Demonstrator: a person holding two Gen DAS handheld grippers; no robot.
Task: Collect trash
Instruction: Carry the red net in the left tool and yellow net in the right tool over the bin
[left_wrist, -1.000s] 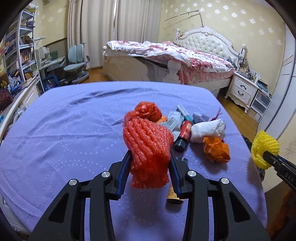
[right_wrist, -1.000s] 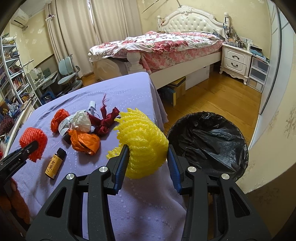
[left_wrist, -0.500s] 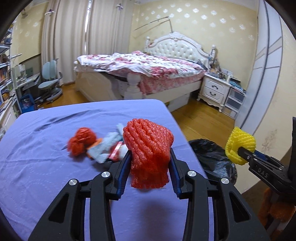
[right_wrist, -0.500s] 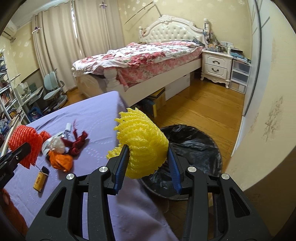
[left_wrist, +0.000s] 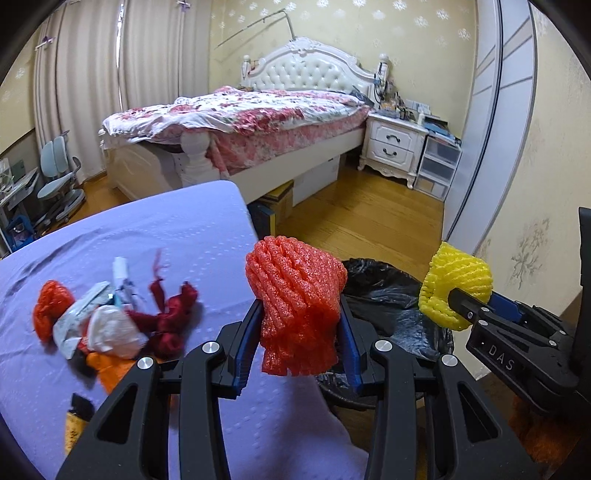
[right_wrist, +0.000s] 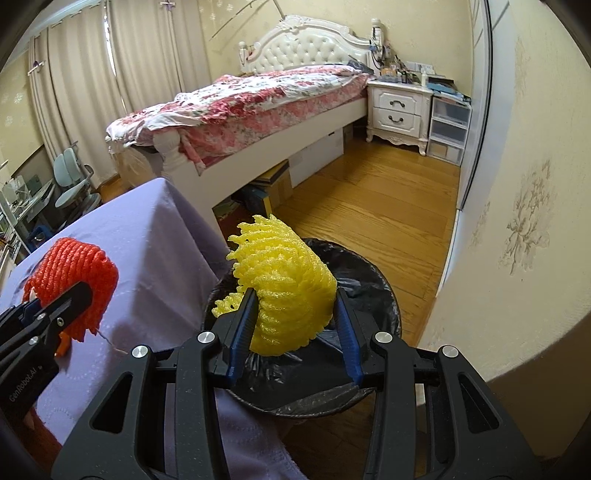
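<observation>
Both of my hands have swung away from the middle of the bench (left_wrist: 155, 236) toward the black-lined trash bin (right_wrist: 373, 291) since a second ago, so the litter pile that lay straight ahead of my left camera now sits far off from the bin, on the purple cloth. My left hand-held gripper (left_wrist: 301, 332) tilts downward over the bench corner nearest the bin, its blue pads clamped on both sides of the red foam net (left_wrist: 295, 299); the net stands roughly upright between them, its rounded top bulging above the pads and its cut end hanging below, short of the bin's rim. My right hand-held gripper (right_wrist: 295, 325) also angles down, directly above the bin's open mouth, squeezing the yellow foam net (right_wrist: 284, 291). That net's long axis runs up and slightly away from me, with its frayed open end uppermost and a curled flap sticking out past the pad on the bench side. Left on the bench, well away from the bin, are a second red net (left_wrist: 51, 306), a white crumpled wad (left_wrist: 110, 328), a dark red scrap (left_wrist: 170, 314) and an orange wrapper (left_wrist: 110, 369).
</observation>
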